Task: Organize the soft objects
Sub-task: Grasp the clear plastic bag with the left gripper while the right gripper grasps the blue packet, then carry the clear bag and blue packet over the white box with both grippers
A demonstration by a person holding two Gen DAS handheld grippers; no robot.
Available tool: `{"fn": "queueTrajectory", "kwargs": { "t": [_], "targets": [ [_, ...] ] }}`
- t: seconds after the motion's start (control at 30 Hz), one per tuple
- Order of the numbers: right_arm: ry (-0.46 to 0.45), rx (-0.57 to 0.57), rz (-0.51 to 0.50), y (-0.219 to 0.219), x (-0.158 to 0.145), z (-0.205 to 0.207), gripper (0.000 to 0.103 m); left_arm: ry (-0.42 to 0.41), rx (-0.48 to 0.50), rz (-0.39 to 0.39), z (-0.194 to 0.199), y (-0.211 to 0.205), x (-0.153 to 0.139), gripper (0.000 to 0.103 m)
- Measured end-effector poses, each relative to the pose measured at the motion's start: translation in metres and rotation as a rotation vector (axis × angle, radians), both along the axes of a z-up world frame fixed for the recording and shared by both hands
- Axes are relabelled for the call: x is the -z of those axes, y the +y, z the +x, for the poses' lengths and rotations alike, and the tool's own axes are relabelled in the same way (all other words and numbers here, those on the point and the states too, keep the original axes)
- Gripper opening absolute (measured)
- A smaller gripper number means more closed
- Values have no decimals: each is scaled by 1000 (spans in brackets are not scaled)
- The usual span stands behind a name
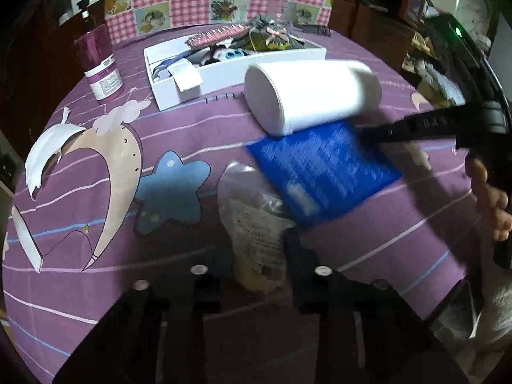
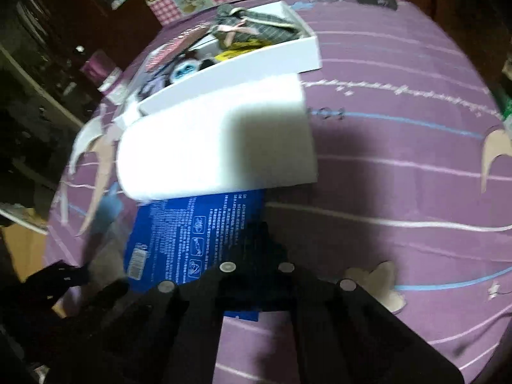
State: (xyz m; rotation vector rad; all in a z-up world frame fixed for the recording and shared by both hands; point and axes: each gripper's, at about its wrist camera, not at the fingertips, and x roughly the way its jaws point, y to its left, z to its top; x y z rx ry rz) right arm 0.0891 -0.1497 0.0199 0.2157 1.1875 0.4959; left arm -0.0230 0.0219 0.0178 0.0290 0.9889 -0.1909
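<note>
The left gripper (image 1: 256, 275) points down at the table, its jaws closed part-way onto a clear plastic packet (image 1: 256, 224). The packet is crinkled and glossy, with a printed white label and something pale yellow inside; it stands between the fingers, on the near middle of the purple cloth (image 1: 128, 288). The right gripper (image 2: 256, 249) has its jaws fully together over the near edge of a blue pack (image 2: 192, 230); whether they pinch that edge cannot be told, since the fingertips are dark and blurred. The blue pack is flat, covered with small white print and little diagrams, and lies just right of the packet. A white paper roll (image 1: 307, 96) lies on its side touching the pack's far edge, its flat end turned left.

Beyond the roll sits a shallow white box (image 1: 230, 73), open on top. It holds a jumble: a pink comb-like piece at the far side, a grey checked cloth bundle (image 2: 256, 25) with a pale pink bow to the right, something yellow beneath it, a small blue-and-white toy face in the middle, and dark cords at the left end. Left of the box stands a magenta pump bottle (image 1: 99, 64).
</note>
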Motion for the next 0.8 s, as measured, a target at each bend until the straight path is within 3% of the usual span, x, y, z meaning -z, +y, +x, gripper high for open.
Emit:
{"fn": "queueTrajectory", "kwargs": {
  "t": [0.17, 0.37, 0.8],
  "targets": [
    [13, -23, 82, 2, -5, 3, 0, -15, -28, -4, 3, 2, -6, 13],
    [-16, -39, 116, 6, -23, 4, 0, -51, -52, -56, 7, 10, -17, 13],
    [-76, -40, 155, 4, -67, -3, 0, -127, -70, -68, 24, 16, -55, 12]
  ]
}}
